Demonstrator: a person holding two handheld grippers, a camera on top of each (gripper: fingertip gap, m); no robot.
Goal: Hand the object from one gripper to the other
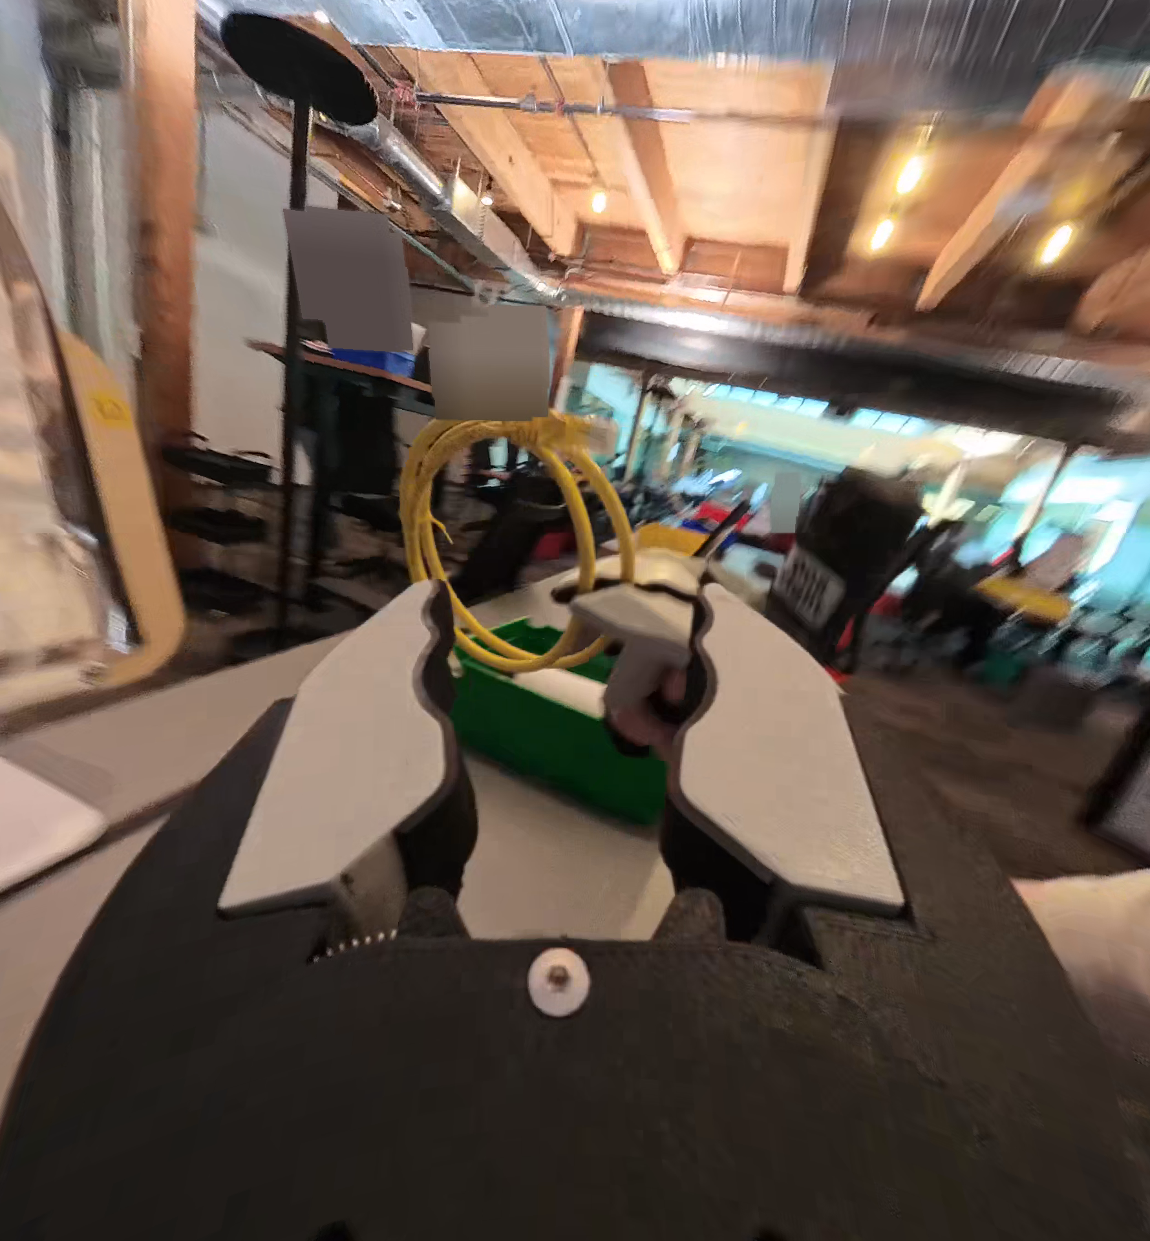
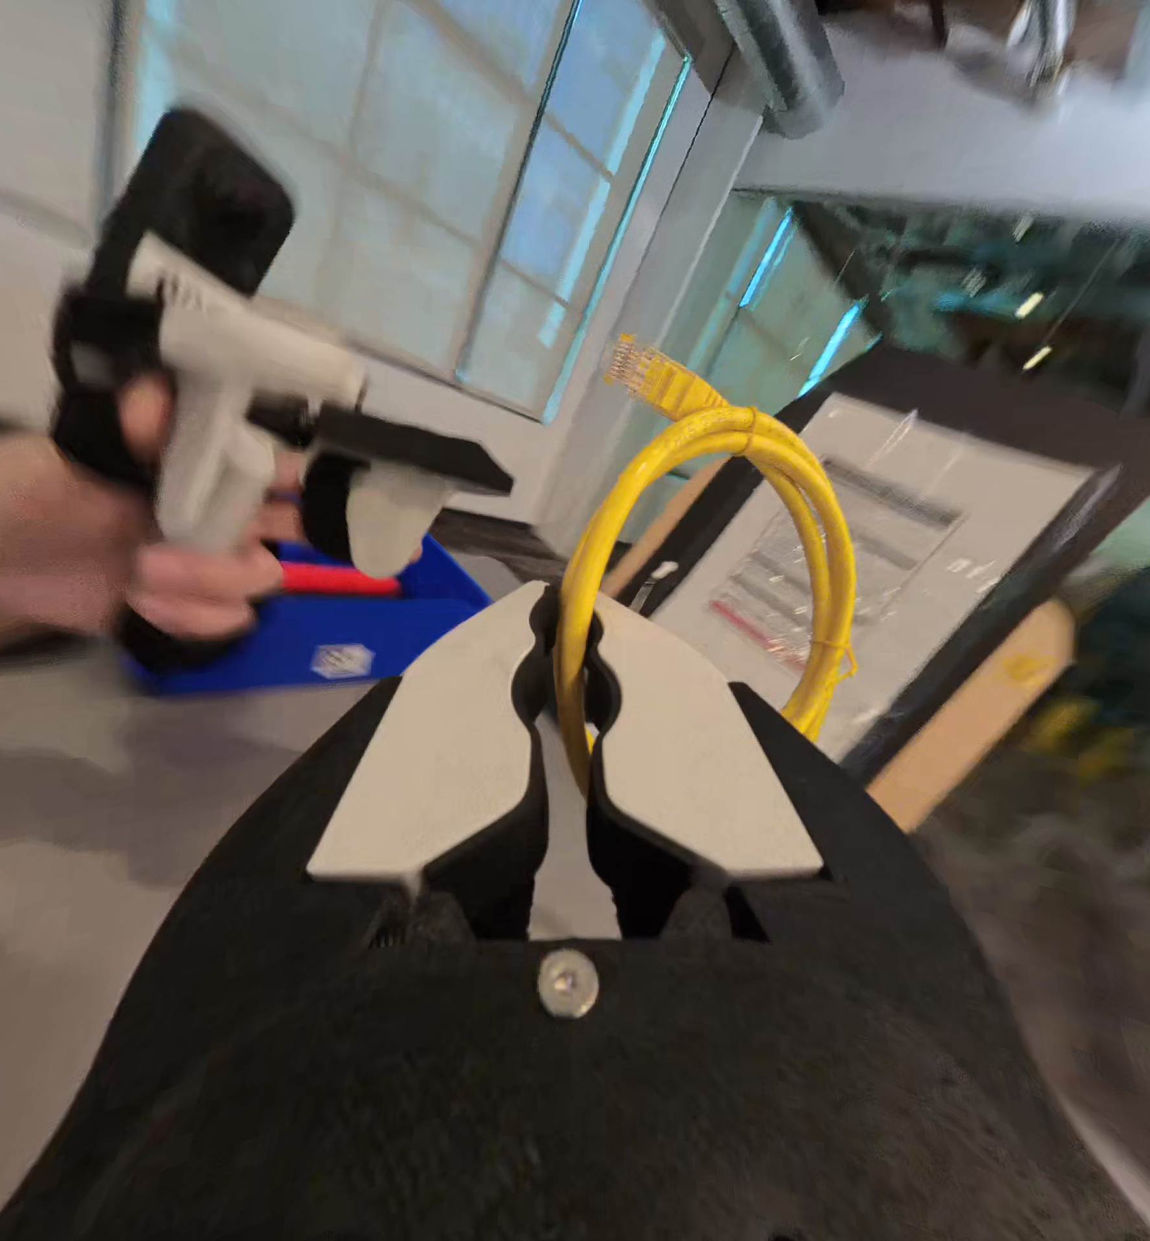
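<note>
My left gripper (image 1: 568,594) is held with its grey fingers (image 1: 370,732) spread wide apart and nothing between them. Just past the tips, the right gripper (image 1: 632,591) pinches a coiled yellow cable (image 1: 424,530), whose loop stands upright in the air with its plug end at the top. A hand (image 1: 652,712) wraps that gripper's handle. Behind the loop a green bin (image 1: 545,745) sits on the pale counter (image 1: 558,866), near its far edge. The background is blurred.
</note>
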